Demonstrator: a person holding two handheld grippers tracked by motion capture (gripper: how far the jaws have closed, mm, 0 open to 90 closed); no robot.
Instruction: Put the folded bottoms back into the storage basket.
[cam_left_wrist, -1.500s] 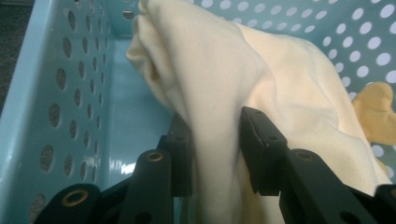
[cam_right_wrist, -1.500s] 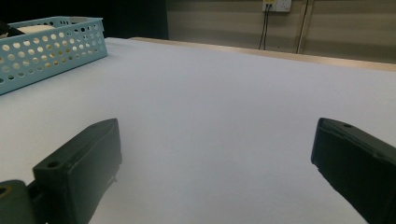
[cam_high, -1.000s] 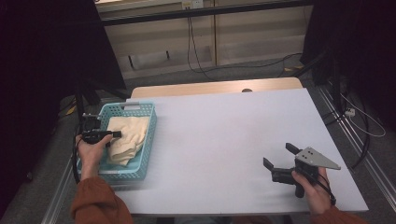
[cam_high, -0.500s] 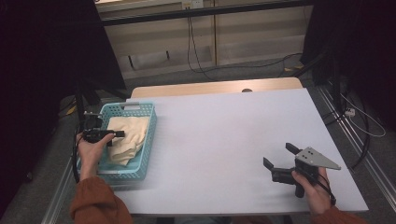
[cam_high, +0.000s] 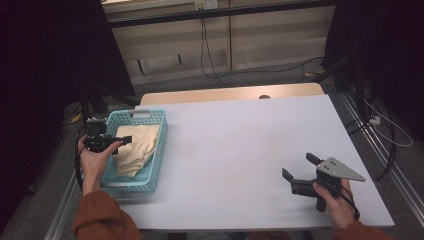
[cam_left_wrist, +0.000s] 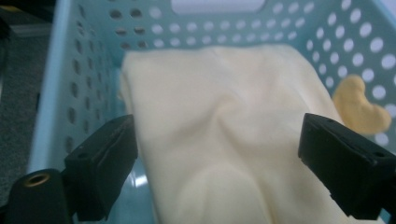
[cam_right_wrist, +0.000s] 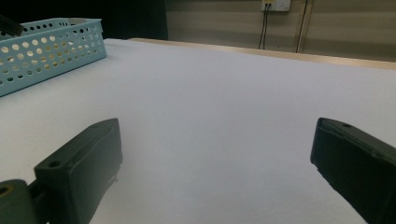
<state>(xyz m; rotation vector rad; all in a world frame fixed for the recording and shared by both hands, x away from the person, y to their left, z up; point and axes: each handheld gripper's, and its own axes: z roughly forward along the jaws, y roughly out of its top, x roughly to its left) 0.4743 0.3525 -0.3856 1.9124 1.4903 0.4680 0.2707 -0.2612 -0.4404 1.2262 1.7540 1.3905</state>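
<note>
Cream cloth in the blue basket, between just-opened, spread left gripper fingers, unpinched.

a white bench with a bare wooden strip along its far edge carries a light blue perforated basket at its left side, near the front corner.

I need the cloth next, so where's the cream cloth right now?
In the high view the cream cloth lies inside the blue basket at the table's left edge, just ahead of the left gripper.
</note>
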